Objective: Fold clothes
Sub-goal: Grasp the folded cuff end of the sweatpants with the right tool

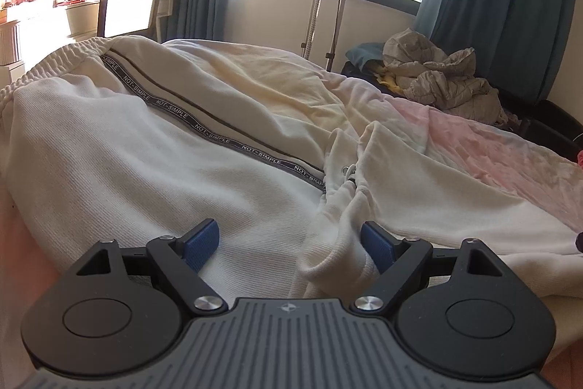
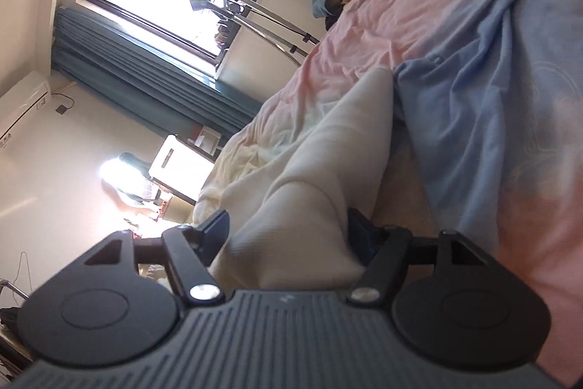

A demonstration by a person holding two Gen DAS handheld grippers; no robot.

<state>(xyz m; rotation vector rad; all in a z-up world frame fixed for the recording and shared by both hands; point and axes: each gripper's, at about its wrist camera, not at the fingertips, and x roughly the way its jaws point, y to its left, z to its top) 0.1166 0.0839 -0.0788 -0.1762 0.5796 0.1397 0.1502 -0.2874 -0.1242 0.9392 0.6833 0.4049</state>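
Bed (image 1: 510, 163) bears one cream garment (image 1: 145, 152); both grippers' jaws gape apart.

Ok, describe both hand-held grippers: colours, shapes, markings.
Both look the same. The left hand-held gripper has a grey ribbed body with a small star-like mark, two round black discs, black linkage arms with silver pivot screws, and blue ribbed pads. The right hand-held gripper matches; its pads look darker in shadow. No cables or sleeves show.
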